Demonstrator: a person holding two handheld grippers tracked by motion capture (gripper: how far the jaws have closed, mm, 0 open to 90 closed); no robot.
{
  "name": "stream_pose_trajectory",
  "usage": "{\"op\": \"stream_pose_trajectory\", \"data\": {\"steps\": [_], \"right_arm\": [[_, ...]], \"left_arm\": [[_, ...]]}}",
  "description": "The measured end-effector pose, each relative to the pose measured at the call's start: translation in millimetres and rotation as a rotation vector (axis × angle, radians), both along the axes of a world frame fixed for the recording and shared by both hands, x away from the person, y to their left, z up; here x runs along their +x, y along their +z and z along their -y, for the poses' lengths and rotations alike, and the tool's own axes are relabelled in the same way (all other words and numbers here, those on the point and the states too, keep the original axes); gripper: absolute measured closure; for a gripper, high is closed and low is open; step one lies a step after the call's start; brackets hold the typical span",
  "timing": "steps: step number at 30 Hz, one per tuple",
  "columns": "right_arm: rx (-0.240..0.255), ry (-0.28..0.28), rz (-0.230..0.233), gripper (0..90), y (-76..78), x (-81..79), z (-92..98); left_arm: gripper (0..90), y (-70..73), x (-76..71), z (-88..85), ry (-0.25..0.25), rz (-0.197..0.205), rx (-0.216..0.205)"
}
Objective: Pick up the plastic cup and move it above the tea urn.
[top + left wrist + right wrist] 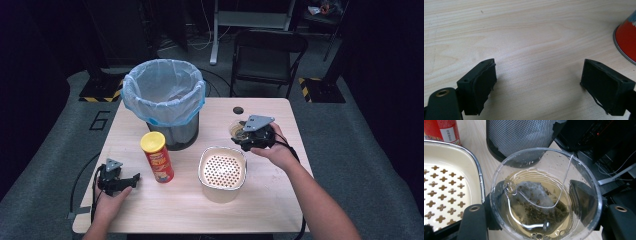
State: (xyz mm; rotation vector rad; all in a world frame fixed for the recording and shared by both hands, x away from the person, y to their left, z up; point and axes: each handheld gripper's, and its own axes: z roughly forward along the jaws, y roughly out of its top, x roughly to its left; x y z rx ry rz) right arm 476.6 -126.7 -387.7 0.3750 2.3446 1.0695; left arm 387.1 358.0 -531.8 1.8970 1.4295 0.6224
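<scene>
A: Right gripper first — what's it got?

B: A clear cup. In the right gripper view the two black jaws sit one on each side of the cup wall, pressed against it. Clamped on the cup, then, not loose.

A: Anything in the cup?

B: Pale yellowish liquid, a soaked tea bag lying in it, its string running up to the rim. Loose leaf bits on the inside wall.

A: And where is the cup on the table?

B: Right half, toward the far edge, seen from the high view — just beyond the cream dish with the pierced insert. The bin, lined with a pale blue bag, stands to its left, near the far edge. Whether the cup rests on the wood or is lifted a little, I cannot tell; the hand covers the base.

A: Left gripper?

B: Near the front left corner, low over the wood, pointing toward the chip can. Left gripper view: pads well apart, bare tabletop between them — nothing held. The can's red base shows at the right edge of that view, clear of the jaws.

A: The can itself?

B: Upright, yellow lid, between the left gripper and the dish, just in front of the bin.

A: Behind the table?

B: A dark folding chair, off the far right corner.
</scene>
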Motion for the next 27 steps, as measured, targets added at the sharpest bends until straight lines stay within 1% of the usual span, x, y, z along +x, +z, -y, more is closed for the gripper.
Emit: {"op": "stream_pose_trajectory", "data": {"steps": [13, 17, 19, 20, 24, 27], "right_arm": [[-0.024, 0.031, 0.039, 33.8, 2.4, -3.7, -1.9], [-0.037, 0.044, 0.067, 33.8, 2.3, -6.1, -2.6], [-0.047, 0.051, 0.089, 33.9, 2.7, -8.0, -3.7], [-0.06, 0.055, 0.106, 33.9, 3.0, -9.5, -4.9], [-0.152, 0.073, 0.202, 34.1, 1.2, -18.8, -13.7], [-0.218, 0.097, 0.285, 34.3, -3.6, -27.6, -21.3]], "left_arm": [[12.4, 0.0, 0.0, -0.1, -0.001, 0.0, 0.0], [12.4, 0.0, 0.0, 0.0, 0.0, 0.001, 0.0], [12.4, 0.0, 0.0, 0.0, 0.0, 0.001, 0.0], [12.4, 0.0, 0.0, 0.0, 0.0, 0.001, 0.0], [12.4, 0.0, 0.0, -0.1, 0.0, 0.0, 0.0], [12.4, 0.0, 0.0, 0.0, 0.0, 0.001, -0.001]]}}
